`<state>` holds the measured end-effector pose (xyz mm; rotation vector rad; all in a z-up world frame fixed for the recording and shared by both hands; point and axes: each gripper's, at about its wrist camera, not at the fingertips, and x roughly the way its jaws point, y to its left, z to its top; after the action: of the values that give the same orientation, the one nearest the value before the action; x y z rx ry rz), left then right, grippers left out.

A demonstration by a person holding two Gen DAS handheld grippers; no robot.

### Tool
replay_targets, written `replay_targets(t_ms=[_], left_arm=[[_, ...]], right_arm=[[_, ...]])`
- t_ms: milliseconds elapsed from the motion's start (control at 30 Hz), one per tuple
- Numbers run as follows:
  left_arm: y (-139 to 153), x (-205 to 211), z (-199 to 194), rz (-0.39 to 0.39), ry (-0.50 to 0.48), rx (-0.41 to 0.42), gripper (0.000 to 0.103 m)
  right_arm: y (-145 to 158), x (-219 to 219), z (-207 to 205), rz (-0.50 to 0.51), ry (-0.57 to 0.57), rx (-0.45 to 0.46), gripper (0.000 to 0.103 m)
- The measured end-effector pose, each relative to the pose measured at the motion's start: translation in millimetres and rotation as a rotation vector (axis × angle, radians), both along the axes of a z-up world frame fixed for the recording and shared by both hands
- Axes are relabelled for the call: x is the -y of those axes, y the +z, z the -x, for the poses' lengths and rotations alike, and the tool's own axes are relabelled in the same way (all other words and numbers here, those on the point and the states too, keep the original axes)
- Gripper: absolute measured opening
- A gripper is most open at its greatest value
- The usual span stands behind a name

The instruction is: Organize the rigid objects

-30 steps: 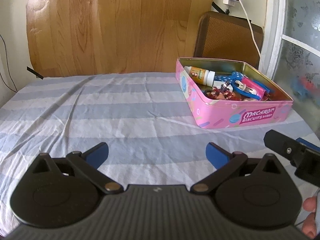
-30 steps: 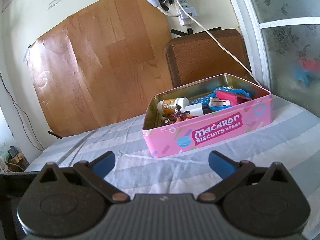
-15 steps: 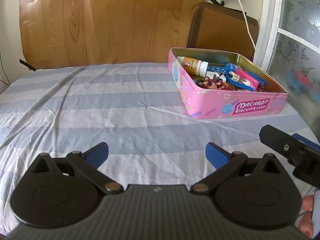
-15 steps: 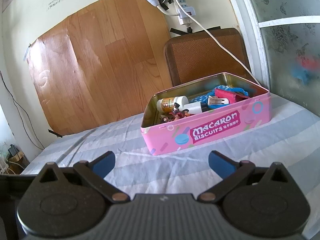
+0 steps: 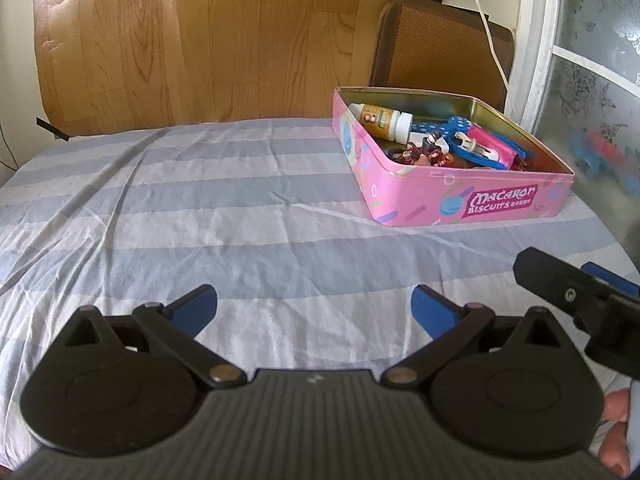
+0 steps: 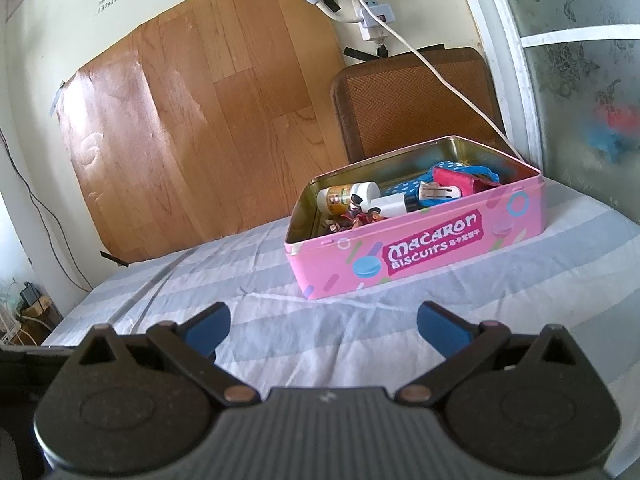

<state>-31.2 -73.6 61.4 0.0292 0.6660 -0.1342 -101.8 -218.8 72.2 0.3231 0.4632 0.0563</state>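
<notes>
A pink "Macaron Biscuits" tin sits open on the striped cloth at the right. Inside lie a small white-capped bottle, a blue dotted item, a pink and white piece and dark red figures. My left gripper is open and empty, well short of the tin. My right gripper is also open and empty, just before the tin's front wall; part of it shows at the left wrist view's right edge.
A striped cloth covers the table. A wood-grain panel stands behind it, a brown woven chair back behind the tin, with a white cable and power strip above. A frosted glass door is at right. A hand shows at lower right.
The left wrist view has shifted slightly, the tin drifting left then back right. In the right wrist view the tin has slid a little left. Both grippers stay open.
</notes>
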Motion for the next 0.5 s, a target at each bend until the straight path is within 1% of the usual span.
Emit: replay_targets(t_ms=[133, 233, 333, 500], left_arm=[[3, 2, 7, -0.049, 0.046, 0.057, 0.103], [7, 1, 10, -0.084, 0.052, 0.089, 0.103], [8, -3, 12, -0.088, 0.053, 0.094, 0.103], [8, -6, 10, -0.101, 0.083, 0.085, 0.103]], right_arm=[[1, -1, 1, -0.004, -0.003, 0.003, 0.103], [3, -1, 3, 0.004, -0.002, 0.019, 0.103], [5, -1, 3, 0.011, -0.006, 0.032, 0.103], [2, 1, 1, 0.004, -0.002, 0.011, 0.103]])
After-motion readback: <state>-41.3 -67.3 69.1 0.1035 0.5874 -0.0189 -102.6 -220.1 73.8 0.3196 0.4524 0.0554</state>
